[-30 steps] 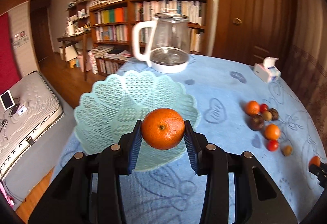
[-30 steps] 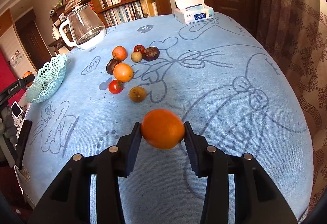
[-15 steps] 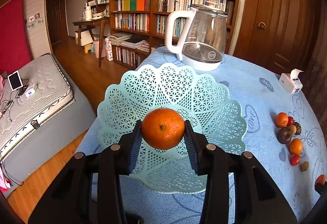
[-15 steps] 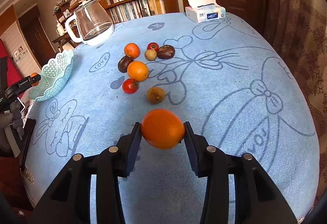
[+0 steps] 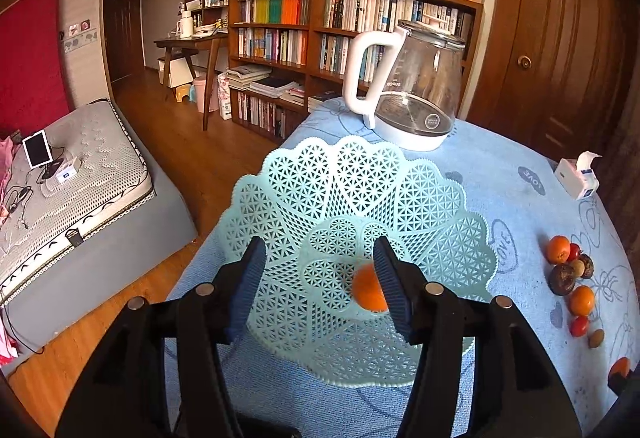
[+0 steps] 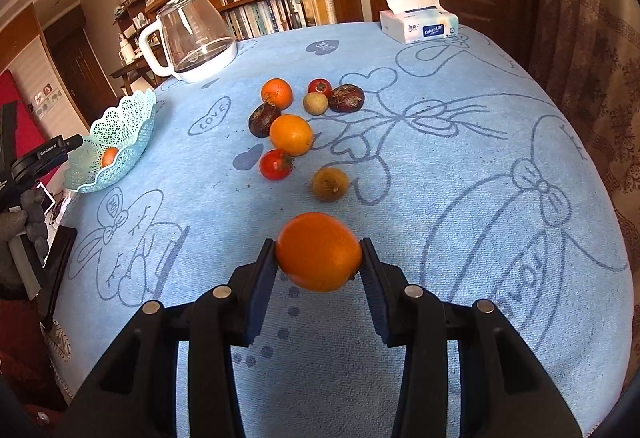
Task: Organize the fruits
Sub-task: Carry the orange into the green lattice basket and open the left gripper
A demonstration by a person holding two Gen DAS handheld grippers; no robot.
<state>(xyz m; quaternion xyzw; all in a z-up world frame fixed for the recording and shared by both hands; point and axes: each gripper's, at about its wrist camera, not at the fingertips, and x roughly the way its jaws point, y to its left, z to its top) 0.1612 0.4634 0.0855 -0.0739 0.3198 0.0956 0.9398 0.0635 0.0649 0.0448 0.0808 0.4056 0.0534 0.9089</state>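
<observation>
While the right gripper (image 6: 319, 266) clamps a smooth orange (image 6: 319, 251) above the blue towelling tablecloth (image 6: 460, 198), a loose cluster of fruit (image 6: 291, 135) lies beyond it, nothing between. Farther left, the left gripper (image 5: 320, 278) hangs spread wide over the pale-green lattice basket (image 5: 440, 206), where a small mandarin (image 5: 368, 288) sits free, partly hidden by one pad. Behind stand a glass kettle (image 5: 416, 94) and tissue box (image 6: 418, 26).

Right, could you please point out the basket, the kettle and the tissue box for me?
basket (image 5: 400, 174): left wrist view, far lattice wall.
kettle (image 5: 424, 78): left wrist view, glass body.
tissue box (image 6: 420, 30): right wrist view, front side.
</observation>
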